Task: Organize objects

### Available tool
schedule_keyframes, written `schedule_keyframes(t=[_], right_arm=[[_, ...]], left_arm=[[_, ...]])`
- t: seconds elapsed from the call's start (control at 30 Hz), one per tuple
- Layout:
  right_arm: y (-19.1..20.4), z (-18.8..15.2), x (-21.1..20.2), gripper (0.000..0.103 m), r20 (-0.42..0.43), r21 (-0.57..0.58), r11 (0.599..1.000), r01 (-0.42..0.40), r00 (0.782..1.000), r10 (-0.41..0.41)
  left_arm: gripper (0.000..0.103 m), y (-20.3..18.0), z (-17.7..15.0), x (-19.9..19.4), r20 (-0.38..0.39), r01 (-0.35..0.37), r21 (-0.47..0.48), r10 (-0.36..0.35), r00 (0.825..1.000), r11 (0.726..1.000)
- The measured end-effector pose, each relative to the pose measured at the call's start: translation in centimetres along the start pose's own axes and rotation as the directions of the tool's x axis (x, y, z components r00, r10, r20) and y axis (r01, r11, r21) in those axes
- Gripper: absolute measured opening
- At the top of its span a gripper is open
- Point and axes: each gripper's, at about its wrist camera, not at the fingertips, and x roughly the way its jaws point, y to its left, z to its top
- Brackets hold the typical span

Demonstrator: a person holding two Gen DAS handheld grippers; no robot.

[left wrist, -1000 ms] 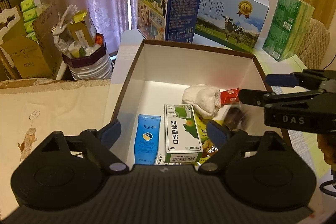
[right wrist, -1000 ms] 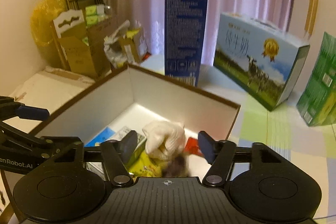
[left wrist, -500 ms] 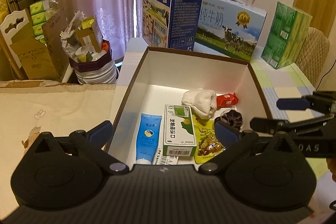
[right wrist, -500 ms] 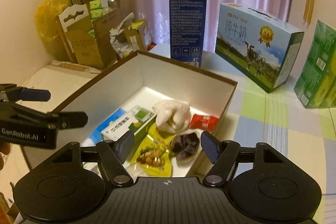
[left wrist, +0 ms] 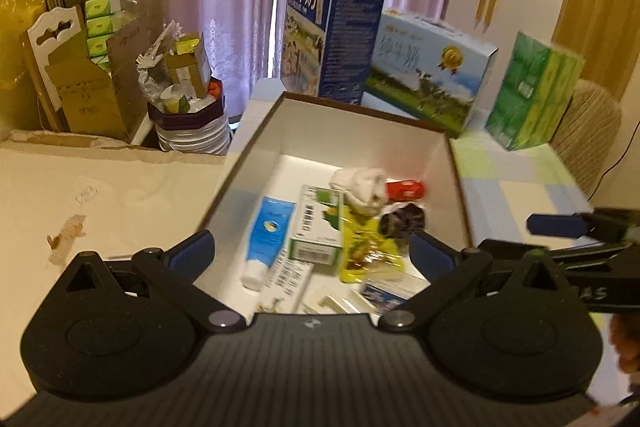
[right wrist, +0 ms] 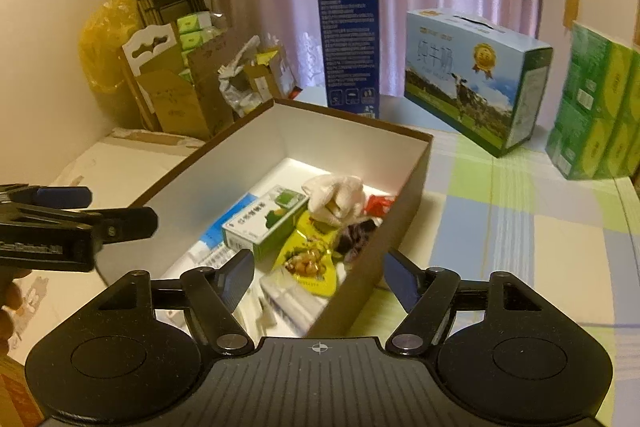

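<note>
An open brown box with a white inside holds several items. Among them are a blue tube, a green-white carton, a white sock, a red packet, a yellow snack pouch and a dark wrapped item. My left gripper hovers open and empty over the box's near end. My right gripper is open and empty above the box's near right corner.
Behind the box stand a tall blue milk carton, a light blue milk case and a green tissue pack. A checked tablecloth lies to the right. Cardboard boxes and a full bin sit at the left.
The dark wrapped item has dropped from between the right gripper's fingers and now lies in the box by the sock. Both grippers have drawn back and up from the box.
</note>
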Motion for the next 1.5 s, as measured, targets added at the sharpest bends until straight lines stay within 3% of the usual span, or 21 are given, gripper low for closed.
schedule_keyframes(t=[0.43, 0.83, 1.5], right_arm=[[-2.1, -4.2, -6.8, 0.069, 0.014, -0.012, 0.999, -0.035, 0.999, 0.035], [-5.1, -9.7, -12.0, 0.069, -0.020, 0.004, 0.998, -0.069, 0.997, 0.069], [-9.1, -18.3, -20.5, 0.069, -0.069, 0.048, 0.998, -0.031, 0.997, 0.034]], left_arm=[[0.102, -5.6, -4.1, -5.6, -0.008, -0.075, 0.010, 0.075, 0.997, 0.997], [0.102, -11.4, -8.9, -8.9, -0.058, -0.058, 0.014, 0.058, 0.997, 0.998], [0.102, -18.6, -16.7, -13.8, -0.117, -0.051, 0.048, 0.056, 0.992, 0.998]])
